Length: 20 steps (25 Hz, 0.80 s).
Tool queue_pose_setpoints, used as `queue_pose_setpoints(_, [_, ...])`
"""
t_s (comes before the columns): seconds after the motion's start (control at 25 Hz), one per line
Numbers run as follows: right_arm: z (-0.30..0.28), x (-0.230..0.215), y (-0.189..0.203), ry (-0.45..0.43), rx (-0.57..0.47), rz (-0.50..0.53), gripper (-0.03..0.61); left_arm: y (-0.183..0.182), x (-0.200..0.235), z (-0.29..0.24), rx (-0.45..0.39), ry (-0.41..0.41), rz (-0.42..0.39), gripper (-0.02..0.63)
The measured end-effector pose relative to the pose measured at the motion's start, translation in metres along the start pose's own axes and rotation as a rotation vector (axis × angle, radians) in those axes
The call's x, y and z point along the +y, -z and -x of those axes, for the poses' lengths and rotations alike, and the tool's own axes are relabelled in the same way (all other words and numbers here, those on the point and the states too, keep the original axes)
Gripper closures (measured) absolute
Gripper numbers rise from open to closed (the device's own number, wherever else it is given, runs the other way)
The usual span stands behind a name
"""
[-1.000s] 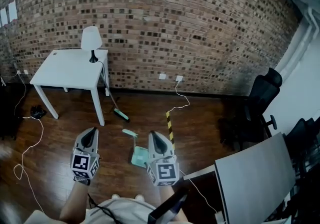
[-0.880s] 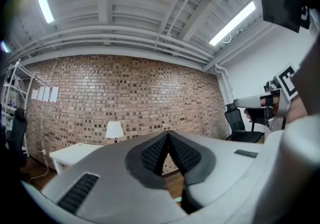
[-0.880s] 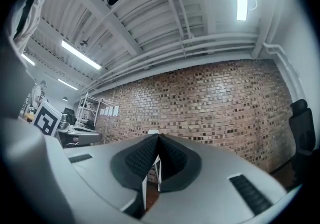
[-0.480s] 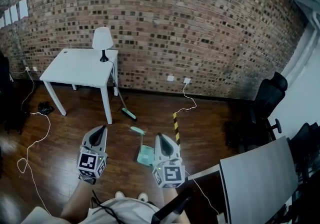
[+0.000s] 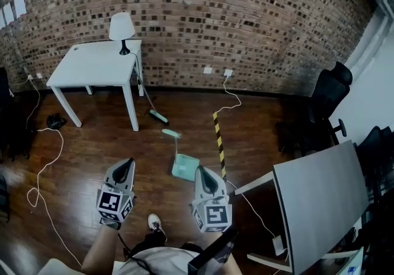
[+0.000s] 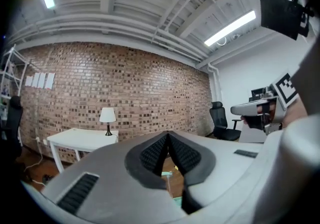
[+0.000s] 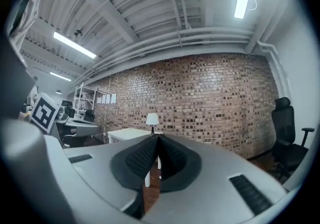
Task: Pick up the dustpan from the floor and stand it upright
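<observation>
Left gripper (image 5: 128, 163): jaws pressed together, nothing between them. Right gripper (image 5: 201, 171): same, pads closed on nothing. Both were held level, side by side. The dustpan (image 5: 184, 166) lay flat on the floor (image 5: 80, 138) ahead of them, nearer the right gripper, not touched, handle toward the wall (image 5: 258, 15). Its contents couldn't be made out. Striped tape (image 5: 218, 144) ran just right of it. A broom (image 5: 156, 115) stood by the table (image 5: 92, 64), with a lamp (image 5: 122, 26) on top. White cable (image 5: 42, 166) at left, chair (image 5: 326, 98) at right.
</observation>
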State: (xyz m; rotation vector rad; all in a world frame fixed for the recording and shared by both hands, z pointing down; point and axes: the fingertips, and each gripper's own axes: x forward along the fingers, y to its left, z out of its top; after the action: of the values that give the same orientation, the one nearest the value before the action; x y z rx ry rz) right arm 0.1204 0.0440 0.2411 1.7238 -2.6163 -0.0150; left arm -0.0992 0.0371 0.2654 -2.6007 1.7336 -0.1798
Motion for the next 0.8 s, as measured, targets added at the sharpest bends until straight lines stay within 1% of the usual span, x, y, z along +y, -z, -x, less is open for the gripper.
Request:
queue_pose_setpoints(0.08, [0.027,0.005,0.0,-0.033,0.006,0.015,0.581,-0.007,-0.031,0.021,-0.015,0.022,-0.052,0.614])
queue_pose_setpoints(0.12, [0.043,0.009,-0.003,-0.064,0.01,0.025,0.581,-0.011,-0.047,0.033,-0.023,0.021,-0.069,0.614])
queue_pose_setpoints(0.2, [0.084,0.015,-0.003,-0.125,0.02,0.042,0.581,-0.016,-0.079,0.061,-0.037,0.001,-0.073,0.614])
queue_pose_setpoints(0.28, [0.135,0.006,0.003,-0.145,0.017,0.027,0.581,-0.015,-0.119,0.089,-0.044,-0.022,-0.074,0.614])
queue_pose_setpoints(0.36, [0.185,-0.013,0.009,-0.142,-0.002,-0.016,0.58,-0.009,-0.159,0.116,-0.04,-0.053,-0.087,0.614])
queue_pose_setpoints(0.44, [0.229,-0.03,0.016,-0.131,-0.017,-0.043,0.581,0.001,-0.193,0.144,-0.01,-0.075,-0.097,0.614])
queue_pose_setpoints(0.56, [0.283,-0.04,0.02,-0.116,0.009,-0.08,0.581,0.007,-0.233,0.184,0.028,-0.075,-0.086,0.614])
queue_pose_setpoints(0.68, [0.32,-0.038,0.012,-0.103,0.004,-0.106,0.581,-0.004,-0.259,0.216,0.018,-0.061,-0.084,0.614])
queue_pose_setpoints(0.8, [0.343,-0.029,0.009,-0.086,-0.006,-0.1,0.581,-0.001,-0.275,0.234,0.029,-0.04,-0.097,0.614])
